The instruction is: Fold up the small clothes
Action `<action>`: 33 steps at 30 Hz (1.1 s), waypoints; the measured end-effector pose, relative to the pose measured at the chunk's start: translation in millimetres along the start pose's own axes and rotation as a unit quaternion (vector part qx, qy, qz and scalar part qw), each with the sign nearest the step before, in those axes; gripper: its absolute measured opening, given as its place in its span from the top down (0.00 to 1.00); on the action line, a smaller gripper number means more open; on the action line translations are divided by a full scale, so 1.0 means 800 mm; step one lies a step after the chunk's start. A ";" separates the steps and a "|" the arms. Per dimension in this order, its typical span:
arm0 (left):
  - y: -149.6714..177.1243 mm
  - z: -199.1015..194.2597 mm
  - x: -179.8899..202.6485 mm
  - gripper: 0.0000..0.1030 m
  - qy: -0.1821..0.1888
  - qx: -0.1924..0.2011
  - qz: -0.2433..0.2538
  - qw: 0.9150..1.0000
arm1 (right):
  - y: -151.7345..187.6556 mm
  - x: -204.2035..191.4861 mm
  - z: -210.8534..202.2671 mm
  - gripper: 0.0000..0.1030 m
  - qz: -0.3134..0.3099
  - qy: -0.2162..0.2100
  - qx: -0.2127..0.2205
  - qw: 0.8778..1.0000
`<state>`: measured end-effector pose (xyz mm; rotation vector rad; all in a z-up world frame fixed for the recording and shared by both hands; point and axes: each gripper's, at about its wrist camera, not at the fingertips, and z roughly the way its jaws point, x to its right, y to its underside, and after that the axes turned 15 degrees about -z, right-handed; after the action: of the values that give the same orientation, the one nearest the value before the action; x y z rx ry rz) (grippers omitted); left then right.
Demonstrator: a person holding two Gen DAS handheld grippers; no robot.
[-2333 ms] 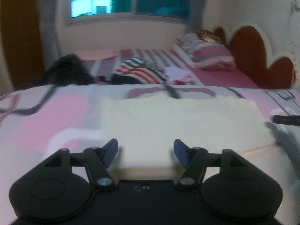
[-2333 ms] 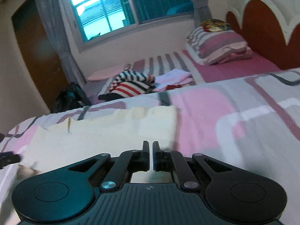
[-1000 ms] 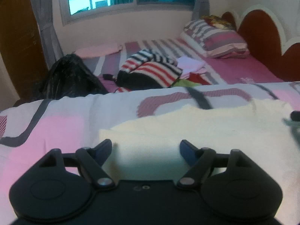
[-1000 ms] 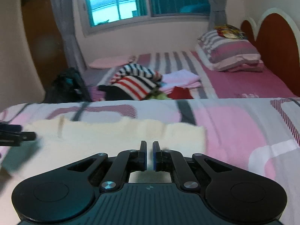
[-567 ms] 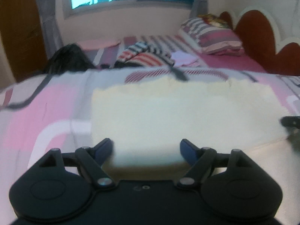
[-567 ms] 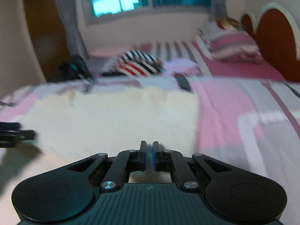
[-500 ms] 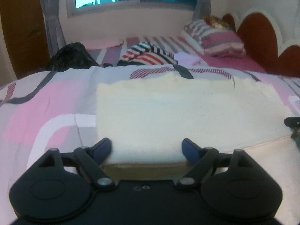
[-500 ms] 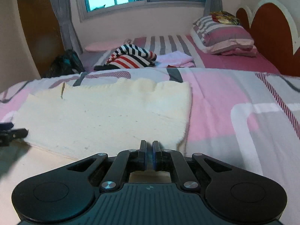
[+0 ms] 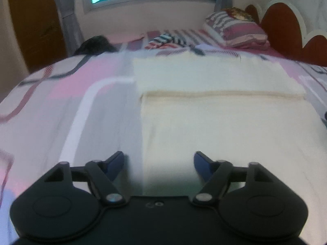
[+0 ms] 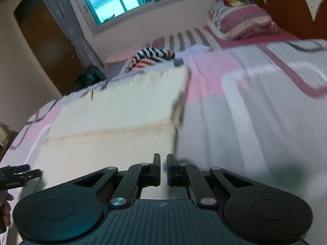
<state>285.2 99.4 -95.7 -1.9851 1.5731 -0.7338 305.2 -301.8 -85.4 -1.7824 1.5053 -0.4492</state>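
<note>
The bed [image 9: 67, 110] fills both views under its pink-and-grey cover, and the cream cloth [image 9: 224, 122] lies flat across the middle of it, far part doubled over in a straight fold line. The left gripper [image 9: 159, 160] angles down over the cloth's left edge, jaws apart and just narrowing, nothing pinched between them. The right gripper [image 10: 161, 168] tilts down at the cloth's right edge, jaws nearly together; whether they pinch fabric, I cannot tell.
</note>
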 end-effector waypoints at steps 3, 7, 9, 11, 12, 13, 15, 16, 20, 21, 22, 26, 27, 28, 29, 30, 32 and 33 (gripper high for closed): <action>0.037 -0.042 -0.012 0.58 -0.010 -0.002 -0.009 1.000 | 0.034 0.003 -0.034 0.96 0.025 -0.006 -0.010 1.000; 0.070 -0.091 -0.029 0.63 -0.012 -0.005 -0.023 1.000 | 0.081 0.000 -0.090 0.96 0.069 -0.011 -0.010 0.997; 0.087 -0.107 -0.044 0.37 0.004 -0.024 -0.042 0.999 | 0.105 -0.004 -0.118 0.94 0.092 -0.017 -0.007 0.996; 0.103 -0.122 -0.056 0.27 0.009 -0.030 -0.048 0.998 | 0.124 -0.008 -0.142 0.74 0.110 -0.013 -0.009 0.994; 0.112 -0.132 -0.060 0.29 0.010 -0.038 -0.049 0.998 | 0.135 -0.010 -0.154 0.54 0.122 -0.019 -0.007 0.992; 0.119 -0.141 -0.064 0.29 0.015 -0.048 -0.051 0.997 | 0.146 -0.015 -0.167 0.49 0.130 -0.024 -0.004 0.991; 0.135 -0.161 -0.072 0.34 0.033 -0.059 -0.063 0.996 | 0.162 -0.028 -0.187 0.49 0.125 -0.036 -0.009 0.991; 0.141 -0.168 -0.076 0.35 0.040 -0.065 -0.071 0.995 | 0.168 -0.033 -0.195 0.49 0.122 -0.050 -0.014 0.991; 0.163 -0.183 -0.101 0.42 0.089 -0.089 -0.125 0.984 | 0.189 -0.051 -0.221 0.49 0.134 -0.084 -0.019 0.987; 0.165 -0.185 -0.109 0.44 0.106 -0.093 -0.146 0.979 | 0.194 -0.053 -0.225 0.49 0.142 -0.093 -0.021 0.985; 0.167 -0.186 -0.115 0.46 0.120 -0.096 -0.165 0.974 | 0.201 -0.055 -0.230 0.49 0.156 -0.106 -0.022 0.982; 0.172 -0.178 -0.133 0.53 0.168 -0.116 -0.230 0.952 | 0.219 -0.058 -0.231 0.49 0.188 -0.123 -0.039 0.974; 0.173 -0.177 -0.133 0.53 0.173 -0.117 -0.234 0.949 | 0.225 -0.058 -0.229 0.49 0.199 -0.128 -0.043 0.971; 0.174 -0.175 -0.133 0.53 0.178 -0.118 -0.237 0.948 | 0.231 -0.058 -0.225 0.49 0.210 -0.133 -0.045 0.968; 0.174 -0.173 -0.133 0.53 0.181 -0.119 -0.242 0.946 | 0.232 -0.056 -0.222 0.49 0.218 -0.136 -0.045 0.965; 0.172 -0.169 -0.134 0.53 0.184 -0.119 -0.245 0.944 | 0.234 -0.056 -0.220 0.49 0.225 -0.139 -0.040 0.963; 0.170 -0.161 -0.134 0.53 0.192 -0.115 -0.253 0.941 | 0.229 -0.053 -0.215 0.53 0.236 -0.143 -0.031 0.961; 0.167 -0.156 -0.135 0.53 0.196 -0.114 -0.260 0.939 | 0.228 -0.051 -0.211 0.55 0.244 -0.145 -0.029 0.959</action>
<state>85.5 170.7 -106.2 -2.5976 1.3868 -1.2656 54.6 -321.3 -98.4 -1.3745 1.6790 0.0992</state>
